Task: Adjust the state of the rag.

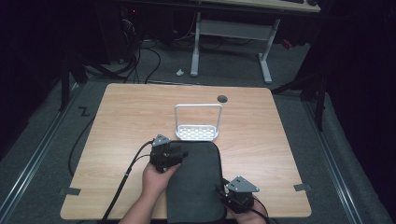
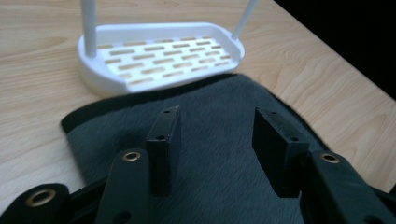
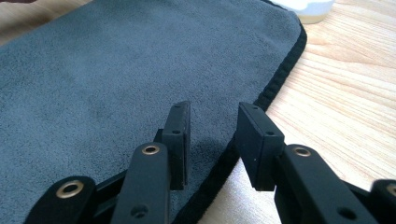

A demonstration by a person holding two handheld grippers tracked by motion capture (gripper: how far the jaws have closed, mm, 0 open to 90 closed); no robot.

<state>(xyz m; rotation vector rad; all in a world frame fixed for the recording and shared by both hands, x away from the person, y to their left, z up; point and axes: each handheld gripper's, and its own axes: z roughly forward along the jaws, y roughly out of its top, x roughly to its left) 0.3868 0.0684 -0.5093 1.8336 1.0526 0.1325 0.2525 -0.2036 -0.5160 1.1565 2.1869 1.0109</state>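
A dark grey plush mat [image 1: 194, 182] lies flat on the near middle of the wooden table [image 1: 130, 116], reaching its front edge. A white slotted rack [image 1: 197, 133] with a tall hoop handle stands just beyond the mat's far edge. My left gripper [image 1: 183, 153] hovers over the mat's far left corner, open, with only the mat [image 2: 219, 102] under its jaws and the rack [image 2: 163, 56] ahead. My right gripper [image 1: 221, 189] sits at the mat's near right edge, open. Its jaws [image 3: 215, 121] straddle the mat's black hem [image 3: 280, 74] without pressing it.
A round cable hole [image 1: 222, 98] sits near the table's far edge. Bare wood lies left and right of the mat. A white-legged desk [image 1: 233, 32] and floor cables stand beyond the table. Tape tabs [image 1: 302, 187] mark the near corners.
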